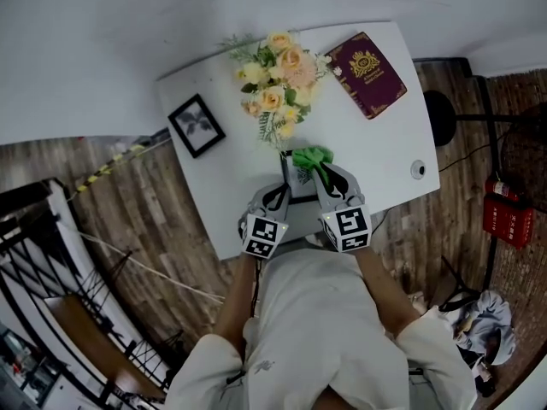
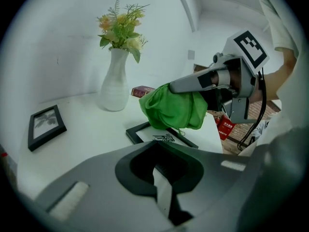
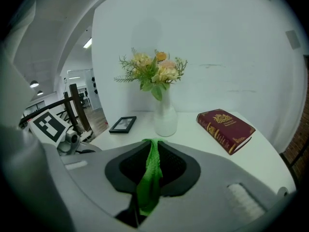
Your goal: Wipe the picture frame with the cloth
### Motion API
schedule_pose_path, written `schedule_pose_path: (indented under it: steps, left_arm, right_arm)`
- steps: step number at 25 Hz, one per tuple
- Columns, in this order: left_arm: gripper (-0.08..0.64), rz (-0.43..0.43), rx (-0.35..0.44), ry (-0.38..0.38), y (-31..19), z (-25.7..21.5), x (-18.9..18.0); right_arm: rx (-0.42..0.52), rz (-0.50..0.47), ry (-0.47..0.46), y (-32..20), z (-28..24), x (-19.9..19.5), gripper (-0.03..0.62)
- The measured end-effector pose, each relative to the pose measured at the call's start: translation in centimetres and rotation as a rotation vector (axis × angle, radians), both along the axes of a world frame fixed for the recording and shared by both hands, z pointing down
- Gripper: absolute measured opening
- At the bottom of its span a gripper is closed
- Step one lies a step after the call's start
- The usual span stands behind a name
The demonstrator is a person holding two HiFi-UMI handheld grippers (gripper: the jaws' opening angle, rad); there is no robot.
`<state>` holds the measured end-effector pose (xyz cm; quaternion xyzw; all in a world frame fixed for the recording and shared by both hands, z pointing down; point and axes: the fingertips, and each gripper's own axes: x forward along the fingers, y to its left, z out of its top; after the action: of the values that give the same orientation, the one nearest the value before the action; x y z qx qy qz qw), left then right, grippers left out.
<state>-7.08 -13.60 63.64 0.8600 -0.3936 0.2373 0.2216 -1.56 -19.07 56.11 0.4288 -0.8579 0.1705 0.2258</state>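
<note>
1. The right tool point(image 3: 153, 146) is clamped on a green cloth point(image 2: 171, 108). A strip of the fabric is pinched between its jaws and the rest is bunched at its tip.
2. The left tool point(image 2: 158, 146) is closed on a thin pale strip between its jaws, which appears to be the near edge of the picture frame point(image 2: 159, 137).
3. The black-bordered picture frame, showing a small dark print on white, sits at the front edge of the white tabletop point(image 1: 385, 143), directly before the person. Whether it rests flat or is lifted slightly cannot be told.
4. The bunched cloth hangs over the frame's far right part; whether it touches the frame or sits just above it is unclear.
5. Farther back stands a white vase point(image 2: 115, 88) of pale flowers. A second small black frame point(image 1: 197, 125) lies to its left and a maroon book point(image 1: 366, 73) with a gold crest to its right, all well apart from the tools.
</note>
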Motion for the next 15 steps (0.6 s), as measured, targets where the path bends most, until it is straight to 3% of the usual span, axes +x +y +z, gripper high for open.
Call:
schedule_pose_path:
  steps: [15]
  left_arm:
    - [0.02,0.046,-0.056,0.016,0.8,2.4,0.4]
  right_arm:
    - [-0.093,-0.089,0.022,0.2,4.5,-4.8,0.046]
